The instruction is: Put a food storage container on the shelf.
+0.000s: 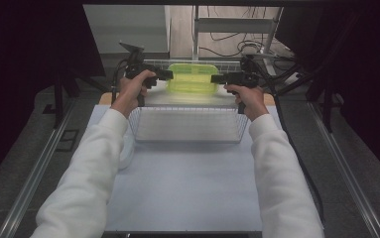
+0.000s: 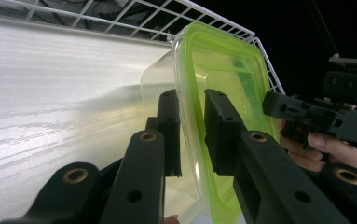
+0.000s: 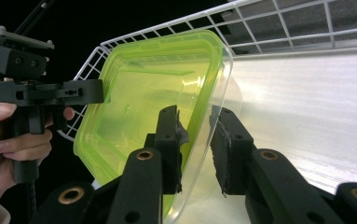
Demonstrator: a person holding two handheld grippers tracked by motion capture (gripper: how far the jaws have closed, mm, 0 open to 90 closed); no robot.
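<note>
The left tool (image 1: 163, 75) straddles the left rim of the green-lidded container (image 1: 192, 79), one black jaw on each side of the lid's edge. In the left gripper view, the rim of the container (image 2: 223, 88) passes edge-on between the two jaws of the left tool (image 2: 192, 133) with a thin gap at each pad, so the tool is narrow and set around the rim rather than pinching it. The right tool (image 1: 218, 78) meets the container's opposite, right rim in the same way. In the right gripper view, the clear wall and green lid of the container (image 3: 143, 102) run between the jaws of the right tool (image 3: 197, 149); the inner pad sits close against the lid, the outer pad stands just clear of the wall, so this tool too is narrow and loose around the edge.

The container is tilted, lid facing the person, and sits inside the white wire basket (image 1: 143, 126) toward its far wall. The basket stands on the pale counter (image 1: 187, 183), at its far end. Both white sleeves (image 1: 93, 168) reach forward from the near edge of the counter to either side of the container.
</note>
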